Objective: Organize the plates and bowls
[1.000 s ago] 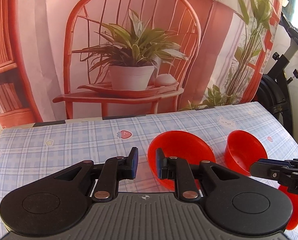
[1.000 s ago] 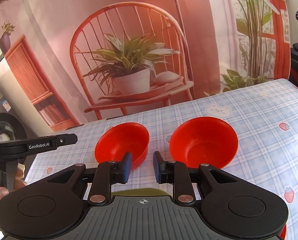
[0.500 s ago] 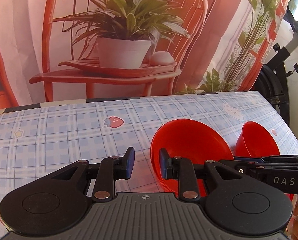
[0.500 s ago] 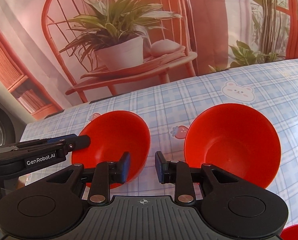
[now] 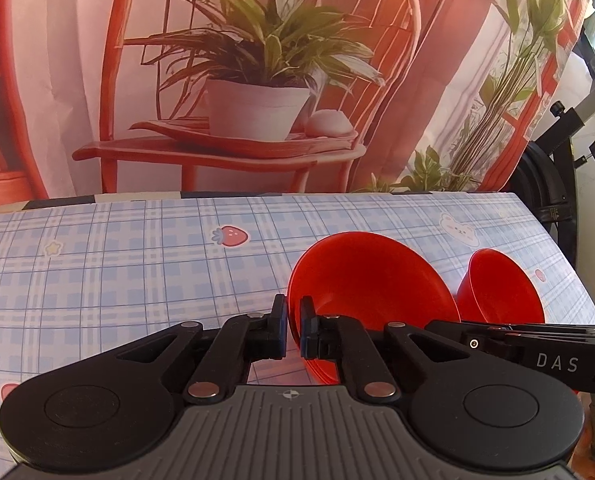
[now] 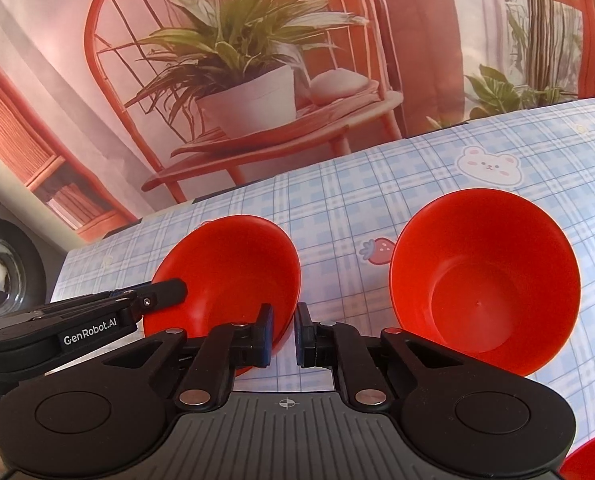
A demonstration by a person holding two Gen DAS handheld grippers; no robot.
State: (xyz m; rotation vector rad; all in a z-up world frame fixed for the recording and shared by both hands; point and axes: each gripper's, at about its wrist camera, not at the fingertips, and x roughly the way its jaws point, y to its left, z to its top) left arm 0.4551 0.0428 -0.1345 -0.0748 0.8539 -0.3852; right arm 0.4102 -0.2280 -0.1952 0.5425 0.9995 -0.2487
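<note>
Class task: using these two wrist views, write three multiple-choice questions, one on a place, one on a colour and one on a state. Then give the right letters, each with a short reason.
1. In the right wrist view, where is the bear print?
A) on the tablecloth, beyond the right-hand bowl
B) inside a bowl
C) on the printed chair

2. What colour are the left-hand bowl and the right-hand bowl?
A) blue
B) red
C) white

3. How do the right tongs stand?
A) shut on a plate
B) open, holding nothing
C) shut on a spoon

Answers:
1 A: the bear lies on the cloth past that bowl's far rim.
2 B: both bowls are plain red inside and out.
3 B: there is a gap between the two fingers and nothing is gripped in it.
</note>
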